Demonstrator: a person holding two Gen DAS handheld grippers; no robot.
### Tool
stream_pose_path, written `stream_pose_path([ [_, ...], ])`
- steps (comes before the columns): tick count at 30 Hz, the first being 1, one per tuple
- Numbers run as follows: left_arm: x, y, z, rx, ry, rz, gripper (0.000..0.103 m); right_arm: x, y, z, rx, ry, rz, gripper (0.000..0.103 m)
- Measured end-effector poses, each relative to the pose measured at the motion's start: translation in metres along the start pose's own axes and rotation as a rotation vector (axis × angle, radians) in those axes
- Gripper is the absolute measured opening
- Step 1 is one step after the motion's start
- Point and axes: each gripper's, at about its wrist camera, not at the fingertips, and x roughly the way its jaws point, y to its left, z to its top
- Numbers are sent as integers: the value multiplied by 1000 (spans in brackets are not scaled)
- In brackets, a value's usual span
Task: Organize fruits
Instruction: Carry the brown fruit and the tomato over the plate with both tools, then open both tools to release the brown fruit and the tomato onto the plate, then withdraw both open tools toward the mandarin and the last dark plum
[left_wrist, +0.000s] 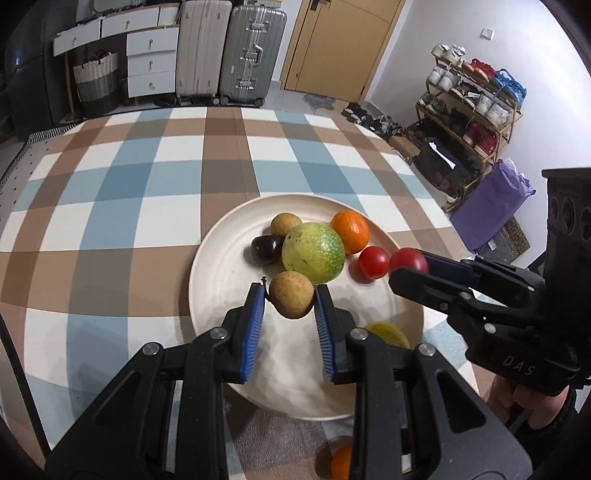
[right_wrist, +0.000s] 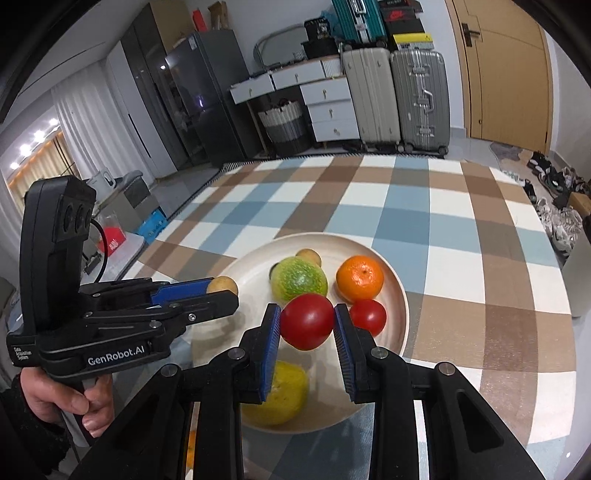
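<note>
A cream plate (left_wrist: 221, 266) (right_wrist: 255, 269) on the checked tablecloth holds a green fruit (left_wrist: 313, 253) (right_wrist: 299, 278), an orange (left_wrist: 350, 231) (right_wrist: 360, 277), a tomato (left_wrist: 373, 262) (right_wrist: 368, 316), a tan fruit (left_wrist: 285, 224), a dark plum (left_wrist: 266, 249) and a yellow fruit (right_wrist: 284, 393). My left gripper (left_wrist: 290, 301) is shut on a tan round fruit (left_wrist: 291, 294) above the plate's near part. My right gripper (right_wrist: 306, 321) is shut on a red tomato (right_wrist: 307, 321), held above the plate's near right side.
An orange (left_wrist: 341, 461) lies on the table below the left gripper, near the front edge. Suitcases (left_wrist: 255, 51), white drawers (left_wrist: 151, 62) and a shoe rack (left_wrist: 469, 110) stand beyond the table. The checked table (left_wrist: 129, 192) stretches far and left of the plate.
</note>
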Motion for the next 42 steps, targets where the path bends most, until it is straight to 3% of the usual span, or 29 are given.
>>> stream_pose_path([
  [7,22,6,0,-11,35,0,25,14,-7,2,16,27,-5,29],
  [11,28,8,2,-29,30,-43,25,16,-9,2,30,25,-4,31],
  [16,23,5,2,-19,17,-30,34,2,-10,3,38,-35,-2,45],
  [42,-97,-37,-52,58,-129,64,34,-112,14,-33,68,-235,6,47],
])
